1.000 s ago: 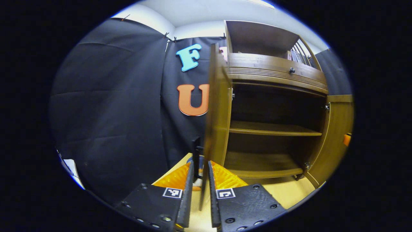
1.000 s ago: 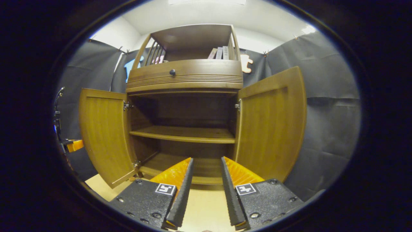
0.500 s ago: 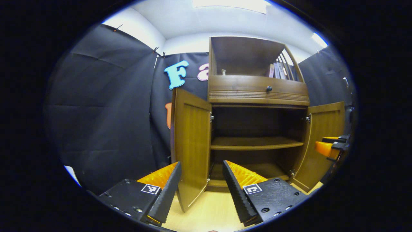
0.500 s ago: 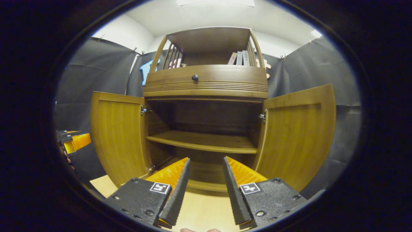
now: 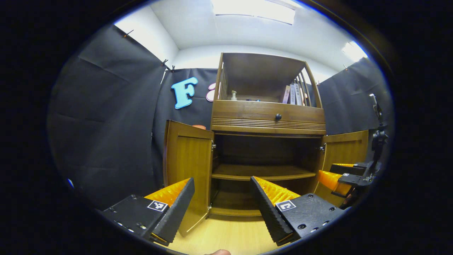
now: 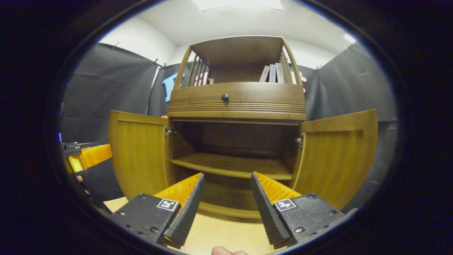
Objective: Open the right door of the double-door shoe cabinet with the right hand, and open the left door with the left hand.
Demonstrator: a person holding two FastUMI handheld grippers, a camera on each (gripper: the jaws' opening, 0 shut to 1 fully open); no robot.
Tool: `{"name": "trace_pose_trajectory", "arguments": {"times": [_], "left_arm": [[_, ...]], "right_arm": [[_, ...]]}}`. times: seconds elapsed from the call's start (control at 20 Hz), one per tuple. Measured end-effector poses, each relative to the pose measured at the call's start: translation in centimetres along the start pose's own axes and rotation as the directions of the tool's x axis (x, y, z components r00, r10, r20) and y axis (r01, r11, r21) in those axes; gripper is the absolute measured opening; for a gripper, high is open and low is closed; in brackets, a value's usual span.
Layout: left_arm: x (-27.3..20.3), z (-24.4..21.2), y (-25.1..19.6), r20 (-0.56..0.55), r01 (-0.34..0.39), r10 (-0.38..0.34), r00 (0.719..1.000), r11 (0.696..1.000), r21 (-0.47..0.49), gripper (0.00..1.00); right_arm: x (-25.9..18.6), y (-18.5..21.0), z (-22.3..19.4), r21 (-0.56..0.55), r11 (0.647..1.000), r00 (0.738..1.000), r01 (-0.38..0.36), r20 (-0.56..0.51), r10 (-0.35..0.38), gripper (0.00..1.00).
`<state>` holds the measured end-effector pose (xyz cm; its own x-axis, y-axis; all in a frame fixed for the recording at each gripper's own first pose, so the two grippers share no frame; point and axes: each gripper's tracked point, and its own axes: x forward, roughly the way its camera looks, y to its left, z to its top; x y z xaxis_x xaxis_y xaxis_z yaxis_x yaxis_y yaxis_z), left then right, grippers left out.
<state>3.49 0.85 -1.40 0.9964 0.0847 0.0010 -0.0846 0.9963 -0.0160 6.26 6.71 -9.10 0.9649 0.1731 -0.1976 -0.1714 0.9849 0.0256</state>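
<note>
Backed off from left door [image 5: 187,166], jaws of left gripper [image 5: 221,209] now spread, no longer pinching its edge. Right gripper [image 6: 226,205] spread too, facing cabinet [image 6: 237,102]; right door [image 6: 336,156] wide open.

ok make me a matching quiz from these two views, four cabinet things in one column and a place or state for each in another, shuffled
1. left wooden door
2. small dark round drawer knob
3. upright books
4. right gripper

a. top open shelf, right end
b. open, holding nothing
c. swung open, beside the left gripper
d. centre of the curved wooden drawer front

Pairs: 1-c, 2-d, 3-a, 4-b
</note>
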Motion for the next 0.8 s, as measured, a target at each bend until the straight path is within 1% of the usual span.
{"name": "trace_pose_trajectory", "arguments": {"times": [0.05, 0.1, 0.15, 0.35, 0.75, 0.8], "left_arm": [[0.0, 0.0, -0.4, -0.002, 0.009, -0.009, 1.0, 1.0, 0.0, 0.95], [0.0, 0.1, -0.7, 0.0, 0.011, -0.011, 1.0, 1.0, 0.001, 1.0], [0.0, 0.1, -1.0, 0.001, 0.014, -0.014, 1.0, 1.0, 0.002, 1.0], [0.0, 0.8, -1.8, 0.027, 0.027, -0.027, 0.999, 1.0, 0.006, 1.0], [0.3, 1.0, -0.9, 0.044, -0.007, 0.006, 0.999, 1.0, 0.007, 1.0], [0.3, 1.0, -1.0, 0.047, -0.009, 0.008, 0.999, 1.0, 0.01, 0.95]], "right_arm": [[0.1, 0.0, 0.0, 0.002, 1.0, 1.0, -0.003, -0.002, 0.003, 0.86], [0.1, -0.1, -0.1, 0.005, 1.0, 1.0, -0.004, -0.005, 0.004, 0.86], [0.2, -0.2, -0.1, 0.01, 1.0, 1.0, -0.004, -0.005, 0.004, 0.88], [0.3, -0.5, 0.4, 0.01, 1.0, 1.0, -0.004, 0.008, 0.003, 0.87], [1.0, -0.4, 0.6, 0.01, 1.0, 1.0, -0.018, 0.013, 0.018, 0.88], [1.1, -0.3, 0.7, 0.01, 1.0, 1.0, -0.02, 0.014, 0.02, 0.88]]}}
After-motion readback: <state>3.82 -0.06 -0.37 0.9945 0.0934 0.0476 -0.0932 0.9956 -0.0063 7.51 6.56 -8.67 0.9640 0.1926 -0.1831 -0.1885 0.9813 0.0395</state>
